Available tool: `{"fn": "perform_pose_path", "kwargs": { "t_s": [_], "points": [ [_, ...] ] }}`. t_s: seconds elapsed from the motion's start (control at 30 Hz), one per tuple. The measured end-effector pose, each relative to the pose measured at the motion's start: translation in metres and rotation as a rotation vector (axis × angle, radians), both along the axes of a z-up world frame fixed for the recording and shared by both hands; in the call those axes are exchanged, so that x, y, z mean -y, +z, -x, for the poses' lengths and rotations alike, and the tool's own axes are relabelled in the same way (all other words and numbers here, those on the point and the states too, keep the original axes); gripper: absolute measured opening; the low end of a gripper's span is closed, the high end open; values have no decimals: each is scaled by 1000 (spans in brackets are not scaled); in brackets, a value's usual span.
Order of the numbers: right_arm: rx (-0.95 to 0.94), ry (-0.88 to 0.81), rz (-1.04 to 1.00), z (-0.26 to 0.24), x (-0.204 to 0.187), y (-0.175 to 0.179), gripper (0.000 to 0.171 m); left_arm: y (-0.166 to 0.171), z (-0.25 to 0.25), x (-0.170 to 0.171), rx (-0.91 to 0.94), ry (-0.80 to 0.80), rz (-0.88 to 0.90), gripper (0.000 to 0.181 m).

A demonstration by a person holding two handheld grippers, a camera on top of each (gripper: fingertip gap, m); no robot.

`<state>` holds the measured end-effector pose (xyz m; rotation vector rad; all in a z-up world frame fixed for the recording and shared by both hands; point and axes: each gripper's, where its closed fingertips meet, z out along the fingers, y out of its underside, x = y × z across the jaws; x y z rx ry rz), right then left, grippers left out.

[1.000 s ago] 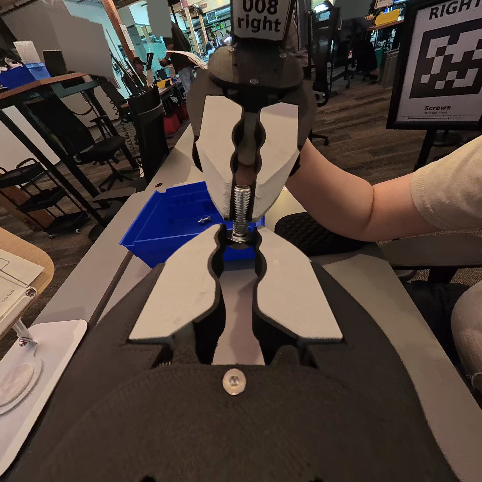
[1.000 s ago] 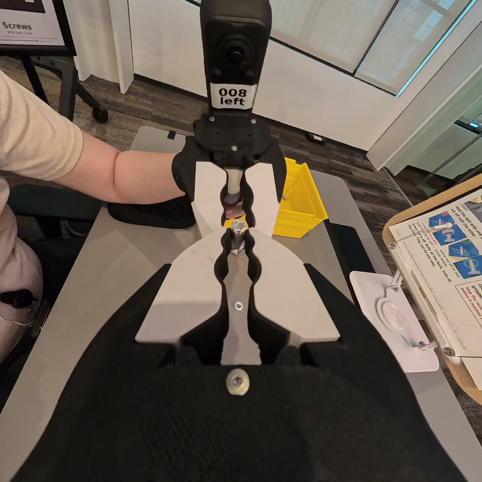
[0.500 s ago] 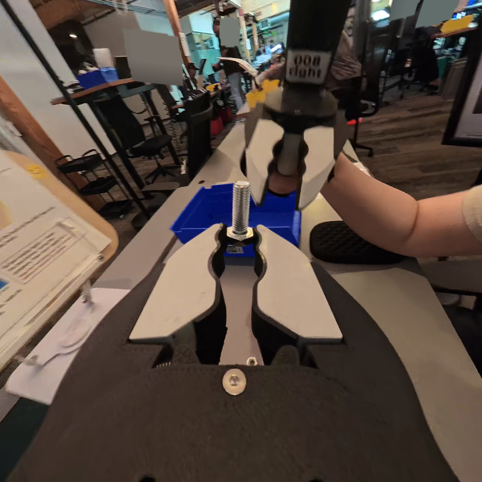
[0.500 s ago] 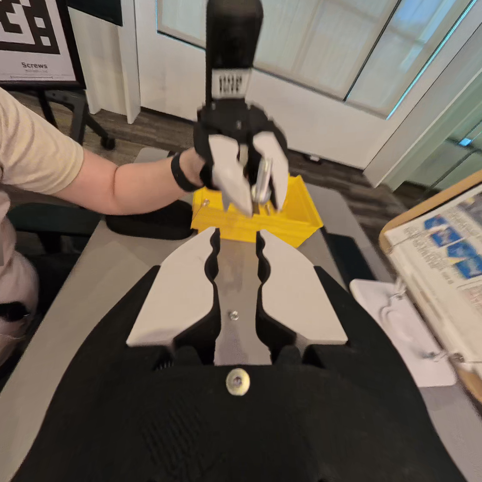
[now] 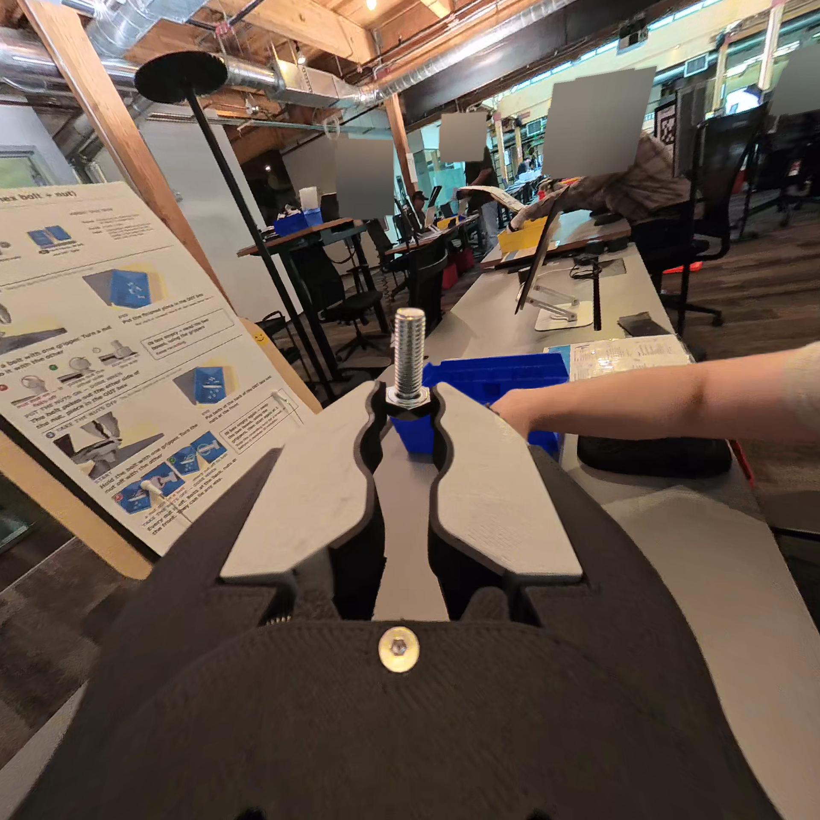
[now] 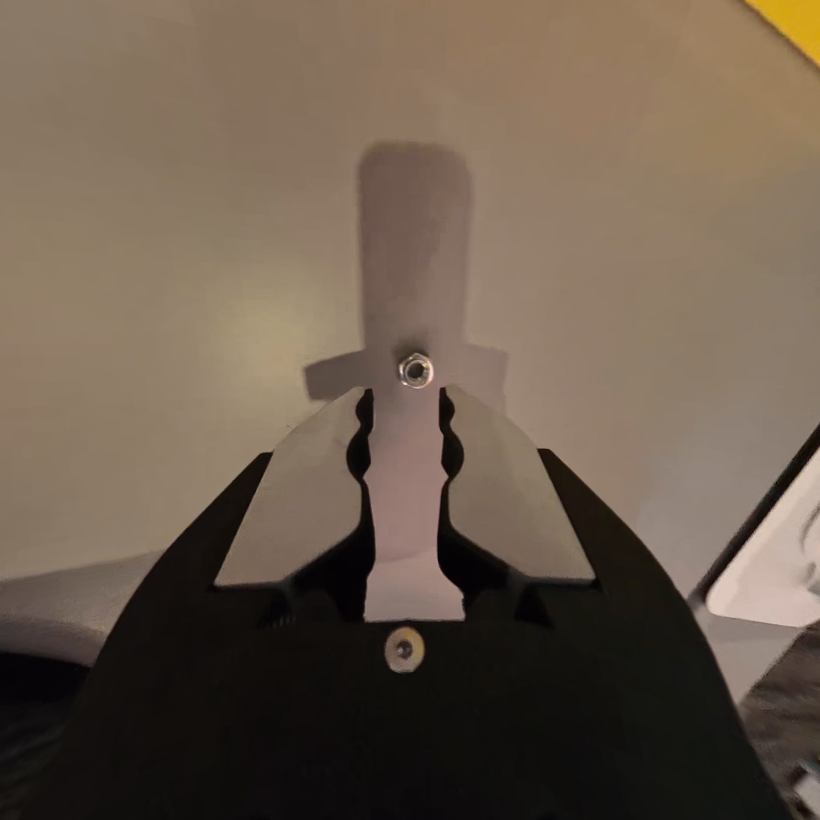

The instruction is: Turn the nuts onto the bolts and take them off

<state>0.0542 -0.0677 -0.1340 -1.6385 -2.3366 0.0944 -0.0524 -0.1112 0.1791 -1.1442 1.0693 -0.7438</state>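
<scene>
My left gripper (image 5: 406,396) is shut on the hex head of a silver bolt (image 5: 409,350). The threaded shaft stands upright and bare above the fingertips. My right gripper (image 6: 407,392) is open and empty. It points down at the grey table (image 6: 177,222), close to the surface. A small silver nut (image 6: 415,374) lies flat on the table just beyond its fingertips, inside the gripper's shadow. In the left wrist view the right gripper itself is hidden; only the person's forearm (image 5: 643,399) shows, reaching in from the right behind my left fingers.
A blue bin (image 5: 497,377) stands on the table behind the bolt. An instruction board (image 5: 111,346) leans at the left. A black pad (image 5: 652,457) lies under the forearm. In the right wrist view, a yellow bin's corner (image 6: 794,26) and a white stand base (image 6: 772,577) show.
My right gripper has let go of the bolt, pulled away and swung down over the nut on the table. My left gripper kept the bolt and turned left toward the board.
</scene>
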Motion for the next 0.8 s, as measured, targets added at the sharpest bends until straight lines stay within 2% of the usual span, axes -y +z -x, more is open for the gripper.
{"fn": "perform_pose_path", "kwargs": {
  "t_s": [0.27,0.8],
  "points": [
    [148,107,-20,10,-4,-15,28,-6,-9,4,-30,-46,7,19],
    [193,71,58,4,-6,-28,19,-13,-16,4,-64,-76,23,19]
  ]
}}
